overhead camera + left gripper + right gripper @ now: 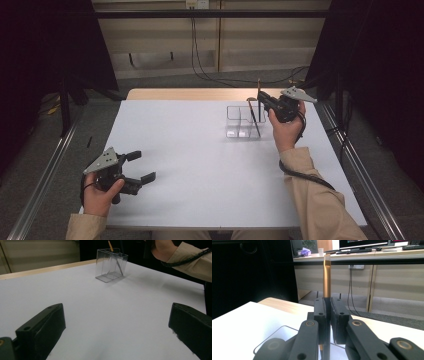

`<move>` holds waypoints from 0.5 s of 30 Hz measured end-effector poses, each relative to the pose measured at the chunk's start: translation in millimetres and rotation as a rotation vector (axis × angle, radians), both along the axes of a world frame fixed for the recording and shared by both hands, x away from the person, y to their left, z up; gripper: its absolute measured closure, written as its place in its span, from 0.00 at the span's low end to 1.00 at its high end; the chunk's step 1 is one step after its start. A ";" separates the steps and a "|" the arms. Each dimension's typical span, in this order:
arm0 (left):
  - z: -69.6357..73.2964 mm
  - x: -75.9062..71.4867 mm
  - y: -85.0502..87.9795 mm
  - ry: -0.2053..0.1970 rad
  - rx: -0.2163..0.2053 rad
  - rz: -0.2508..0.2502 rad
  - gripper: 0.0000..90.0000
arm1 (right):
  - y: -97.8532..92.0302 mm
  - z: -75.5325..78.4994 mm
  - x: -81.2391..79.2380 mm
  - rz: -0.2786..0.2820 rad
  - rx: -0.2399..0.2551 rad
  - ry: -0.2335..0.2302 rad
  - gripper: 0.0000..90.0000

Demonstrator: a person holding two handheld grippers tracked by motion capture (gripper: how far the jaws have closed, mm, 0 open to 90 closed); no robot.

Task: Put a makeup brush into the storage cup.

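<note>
Spanning the scene, we see a white rectangular tabletop (200, 165) bearing a clear plastic compartmented organizer (240, 120) near its far right. We read no lettering on any item. At the near left, the left gripper (142, 167) rests low, pointing across the table, its jaws wide apart and holding nothing. Above the organizer, the right gripper (261, 96) is clamped on a slender gold-brown stick (327, 277), its long axis upright. A dark thin rod (253, 119) leans inside the organizer.
</note>
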State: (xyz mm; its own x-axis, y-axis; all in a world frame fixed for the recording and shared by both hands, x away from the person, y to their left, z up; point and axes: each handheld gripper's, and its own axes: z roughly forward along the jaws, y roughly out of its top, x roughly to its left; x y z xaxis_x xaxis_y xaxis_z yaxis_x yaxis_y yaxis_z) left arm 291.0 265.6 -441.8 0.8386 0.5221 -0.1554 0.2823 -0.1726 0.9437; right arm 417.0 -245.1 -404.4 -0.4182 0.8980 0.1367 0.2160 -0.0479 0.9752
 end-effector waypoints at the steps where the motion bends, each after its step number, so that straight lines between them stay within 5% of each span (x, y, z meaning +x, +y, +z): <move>1: 0.1 0.0 0.2 0.000 0.000 -0.001 0.01 | 0.2 -0.2 -0.3 0.001 0.001 -0.001 0.94; 15: 0.9 -0.5 0.1 -0.006 0.003 0.003 0.01 | -0.7 -4.5 -4.6 0.007 0.007 0.004 0.94</move>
